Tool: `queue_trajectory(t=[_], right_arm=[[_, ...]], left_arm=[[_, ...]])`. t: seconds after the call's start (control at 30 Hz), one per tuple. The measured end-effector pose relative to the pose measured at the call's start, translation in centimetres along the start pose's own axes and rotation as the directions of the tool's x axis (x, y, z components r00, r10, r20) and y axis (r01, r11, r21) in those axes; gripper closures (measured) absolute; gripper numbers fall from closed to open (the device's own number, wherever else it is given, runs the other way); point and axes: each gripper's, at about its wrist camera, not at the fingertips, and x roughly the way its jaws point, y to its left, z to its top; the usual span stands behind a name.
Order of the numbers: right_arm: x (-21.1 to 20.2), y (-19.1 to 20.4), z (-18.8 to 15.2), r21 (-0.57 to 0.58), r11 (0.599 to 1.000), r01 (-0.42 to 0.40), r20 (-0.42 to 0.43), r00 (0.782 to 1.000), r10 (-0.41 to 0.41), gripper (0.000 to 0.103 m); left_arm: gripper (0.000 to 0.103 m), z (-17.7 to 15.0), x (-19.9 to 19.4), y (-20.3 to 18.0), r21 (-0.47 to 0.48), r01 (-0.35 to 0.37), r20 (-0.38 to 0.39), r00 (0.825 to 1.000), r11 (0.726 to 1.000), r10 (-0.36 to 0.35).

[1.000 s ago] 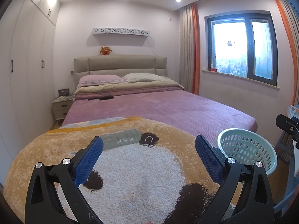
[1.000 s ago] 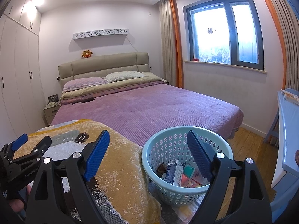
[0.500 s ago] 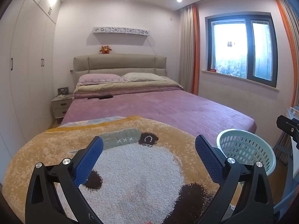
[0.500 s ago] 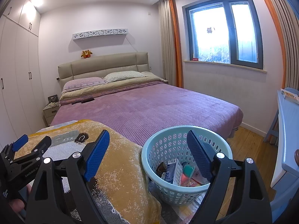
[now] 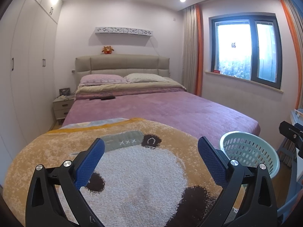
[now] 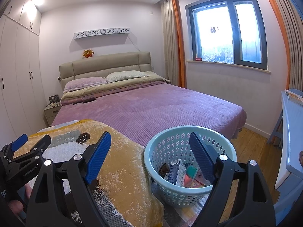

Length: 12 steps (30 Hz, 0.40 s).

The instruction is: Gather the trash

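A: Two tools, both spread wide with nothing between the blue pads. The left tool [image 5: 151,147] hangs over the yellow blanket [image 5: 132,170] at the foot of the bed [image 5: 161,107].

B: And the right tool [image 6: 150,141]?

A: It straddles the edge of that blanket and the pale green basket [image 6: 191,130]; one pad is over the fabric, the other over the basket's opening.

B: Where is the trash?

A: At the bottom of the basket: a blue-and-white carton [image 6: 176,172] leaning against the wall, with something teal and orange [image 6: 190,172] beside it. The rest is partly hidden by the right pad, so I cannot say what it is.

B: Where does the basket stand?

A: On the floor [image 6: 251,141], touching or just beside the hanging blanket, near a light blue worktop [image 6: 291,124] on the right. From the left tool's view only the basket's [image 5: 251,147] rim and holed wall show.
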Motion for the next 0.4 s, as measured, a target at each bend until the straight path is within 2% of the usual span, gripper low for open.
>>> queue_trajectory(t=[0.1,0.27,0.33,0.4], right_arm=[[0.0,0.0,-0.1,0.000,1.000,-0.001,0.000,1.000,0.001,0.022],[-0.4,0.2,0.4,-0.006,1.000,0.001,0.006,1.000,-0.001,0.023],[-0.7,0.3,0.9,-0.006,1.000,-0.002,0.012,1.000,0.002,0.023],[-1.1,0.5,1.2,-0.003,1.000,-0.008,0.022,1.000,0.008,0.023]], left_arm=[[0.007,0.0,-0.5,-0.3,0.016,-0.028,0.022,0.999,0.999,0.027],[0.007,0.6,-0.4,-0.4,-0.008,0.025,-0.016,1.000,1.000,-0.025],[0.007,1.2,-0.9,-0.4,-0.004,0.040,-0.009,0.999,0.999,-0.040],[0.007,1.9,-1.9,0.1,-0.001,0.011,0.002,1.000,1.000,-0.011]])
